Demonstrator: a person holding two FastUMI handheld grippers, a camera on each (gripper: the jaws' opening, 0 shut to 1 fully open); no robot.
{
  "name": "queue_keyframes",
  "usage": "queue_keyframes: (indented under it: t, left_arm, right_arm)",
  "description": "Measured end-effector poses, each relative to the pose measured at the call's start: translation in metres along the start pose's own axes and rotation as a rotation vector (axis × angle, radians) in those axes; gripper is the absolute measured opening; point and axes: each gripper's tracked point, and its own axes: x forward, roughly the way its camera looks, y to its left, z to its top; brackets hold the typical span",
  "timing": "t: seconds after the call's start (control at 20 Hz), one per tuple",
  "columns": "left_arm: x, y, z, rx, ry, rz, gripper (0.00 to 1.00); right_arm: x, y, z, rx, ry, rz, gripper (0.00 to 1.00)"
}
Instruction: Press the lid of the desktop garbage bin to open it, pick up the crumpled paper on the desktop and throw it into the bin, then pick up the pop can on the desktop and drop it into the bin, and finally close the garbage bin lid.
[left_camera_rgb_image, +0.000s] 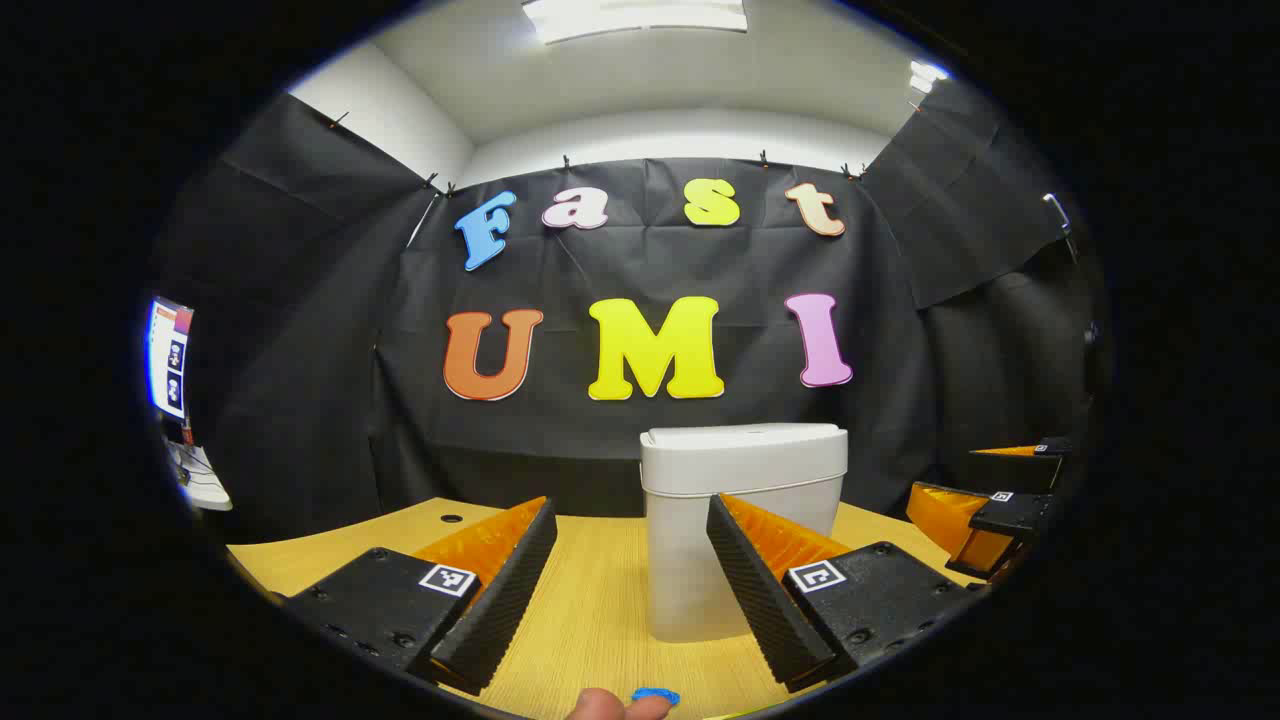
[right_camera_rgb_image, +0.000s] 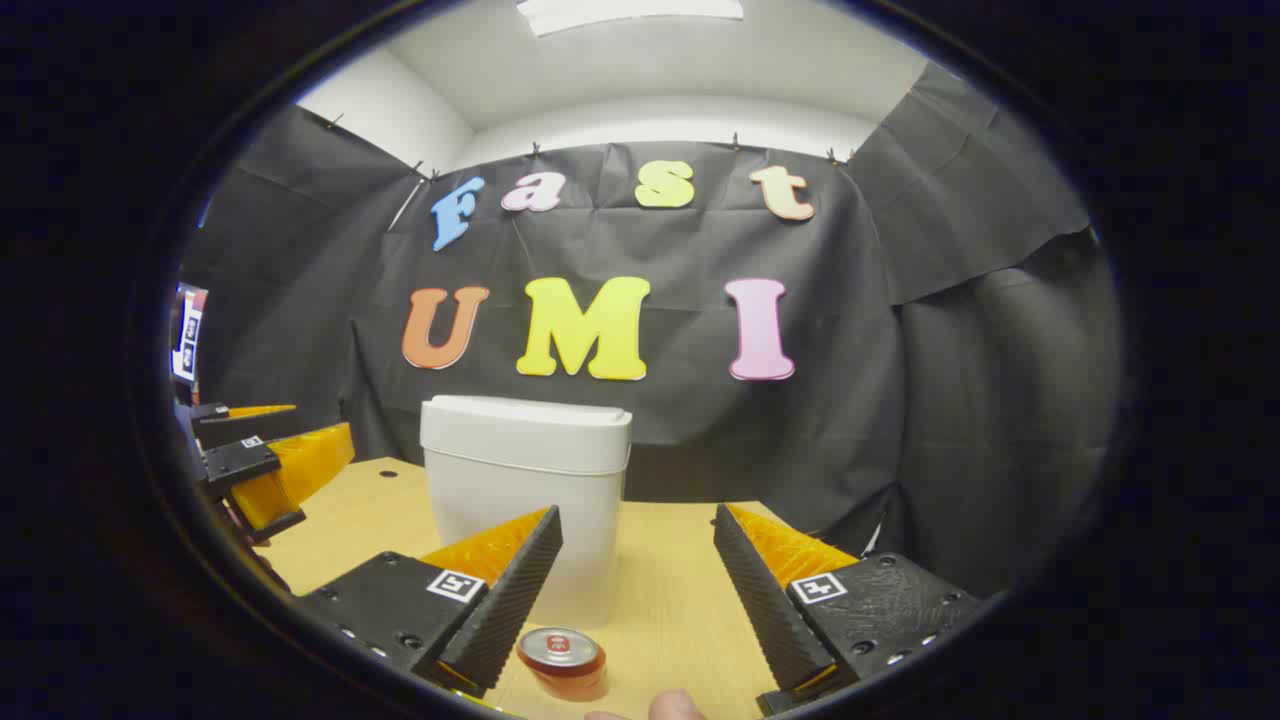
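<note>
Both grippers, left (left_camera_rgb_image: 630, 590) and right (right_camera_rgb_image: 635, 590), gape empty before the closed bin (left_camera_rgb_image: 742, 530); can (right_camera_rgb_image: 561, 660) stands upright near the right one

Matt plastic bin (left_camera_rgb_image: 742, 520), wood-grain table (left_camera_rgb_image: 590, 610), shiny metal can (right_camera_rgb_image: 561, 655)

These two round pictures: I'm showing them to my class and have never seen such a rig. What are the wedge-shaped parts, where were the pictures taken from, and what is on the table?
A person holds a two-finger gripper in each hand; each carries a camera looking along its own fingers. The left gripper and right gripper are both open, holding nothing. On the wooden table stands a white bin, lid closed. A pop can stands upright in front of it, near the right gripper. In the left gripper view, a small blue thing lies at the bottom edge; what it is I cannot tell.
</note>
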Motion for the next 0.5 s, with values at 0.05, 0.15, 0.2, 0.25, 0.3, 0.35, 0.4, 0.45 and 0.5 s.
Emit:
queue_keyframes:
  t: [0.05,0.15,0.2,0.25,0.3,0.35,0.4,0.45,0.5]
  left_arm:
    - [-0.0005,-0.0007,0.0005,-0.001,-0.001,-0.003,0.97]
    - [-0.0012,-0.0015,-0.0006,0.0,0.001,-0.003,0.97]
    - [-0.0013,0.0004,0.0006,0.0,-0.003,0.003,0.97]
    - [-0.0013,0.0014,0.0014,-0.002,-0.005,0.004,0.97]
    - [-0.0013,0.001,0.0015,-0.005,-0.007,0.001,0.97]
    - [-0.0018,0.001,0.001,-0.007,-0.008,-0.002,0.97]
    - [-0.0007,0.0005,0.0003,-0.009,-0.006,-0.003,0.97]
    - [0.0006,0.0005,-0.0011,-0.013,-0.002,-0.005,0.97]
    - [0.0015,-0.001,-0.0032,-0.015,0.005,-0.009,0.97]
  right_arm:
    - [0.0002,0.0001,0.0004,0.0,0.003,0.002,0.95]
    - [-0.0006,-0.0018,0.0043,0.0,-0.006,-0.004,0.95]
    - [-0.0009,-0.0008,0.0057,0.005,-0.01,-0.002,0.95]
    - [-0.001,0.0009,0.0054,0.005,-0.012,-0.001,0.98]
    - [-0.0012,0.0017,0.0064,0.001,-0.014,-0.002,0.95]
    - [-0.0012,0.0018,0.0064,-0.003,-0.014,-0.005,0.97]
    - [-0.0002,0.0017,0.0052,-0.003,-0.008,-0.008,0.95]
    - [-0.0001,0.0024,0.0029,0.003,-0.003,-0.008,0.95]
    - [0.0001,0.0032,0.0018,0.007,0.002,-0.006,0.95]
